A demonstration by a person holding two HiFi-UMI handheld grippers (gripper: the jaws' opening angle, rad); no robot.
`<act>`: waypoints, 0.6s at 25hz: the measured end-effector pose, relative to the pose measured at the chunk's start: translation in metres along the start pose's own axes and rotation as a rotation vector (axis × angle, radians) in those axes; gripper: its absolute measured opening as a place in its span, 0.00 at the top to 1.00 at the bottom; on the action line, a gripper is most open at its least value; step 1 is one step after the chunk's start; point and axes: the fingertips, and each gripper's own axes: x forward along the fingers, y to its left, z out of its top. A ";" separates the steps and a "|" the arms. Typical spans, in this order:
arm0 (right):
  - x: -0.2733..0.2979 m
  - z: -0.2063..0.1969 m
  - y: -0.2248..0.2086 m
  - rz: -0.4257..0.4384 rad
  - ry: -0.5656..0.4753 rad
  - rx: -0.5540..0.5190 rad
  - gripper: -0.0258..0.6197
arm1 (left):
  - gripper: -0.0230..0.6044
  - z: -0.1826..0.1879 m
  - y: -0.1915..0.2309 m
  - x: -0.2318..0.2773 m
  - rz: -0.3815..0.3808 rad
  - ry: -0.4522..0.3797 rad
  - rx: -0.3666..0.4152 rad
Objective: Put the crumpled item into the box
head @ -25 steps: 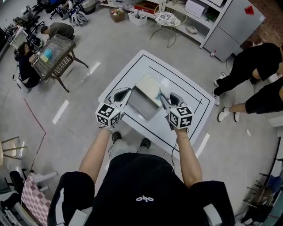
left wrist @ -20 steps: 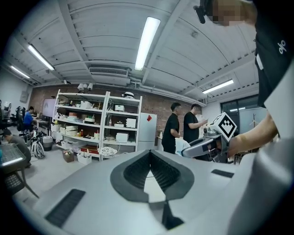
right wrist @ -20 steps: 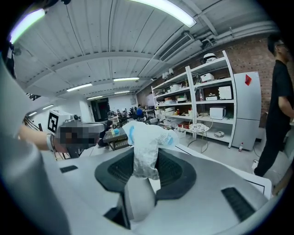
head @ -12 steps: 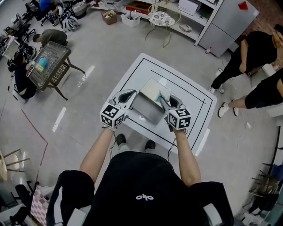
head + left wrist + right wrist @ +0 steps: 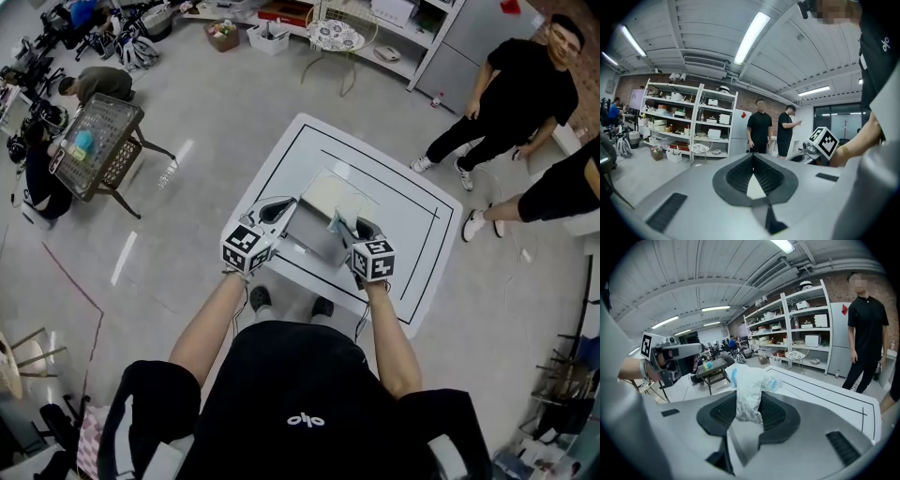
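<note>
1. We are losing the table's point(image 5: 405, 225) near edge under our own arms and torso.
2. We are seeing the bag's point(image 5: 748, 380) lower end disappearing between the right gripper's point(image 5: 749, 405) pads.
3. The head view's right edge is cutting off a bystander point(image 5: 562, 192).
4. We are finding the shelf point(image 5: 394, 14) contents too small to name.

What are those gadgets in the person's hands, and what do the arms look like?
Each hand carries a pale grey, wedge-shaped tool: the left gripper and the right gripper. Each ends in two jaws lined with black ribbed pads and bears a white cube printed with black square markers. The person wears a black short-sleeved T-shirt with a small white logo; the forearms are bare.
</note>
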 end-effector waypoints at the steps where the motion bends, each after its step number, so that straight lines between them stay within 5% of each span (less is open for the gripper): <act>1: 0.003 -0.008 -0.001 -0.003 0.017 0.006 0.75 | 0.95 -0.003 0.000 0.002 -0.007 0.004 -0.004; 15: 0.050 -0.117 -0.009 0.013 0.283 0.045 0.75 | 0.95 -0.066 -0.035 0.028 -0.100 0.128 -0.040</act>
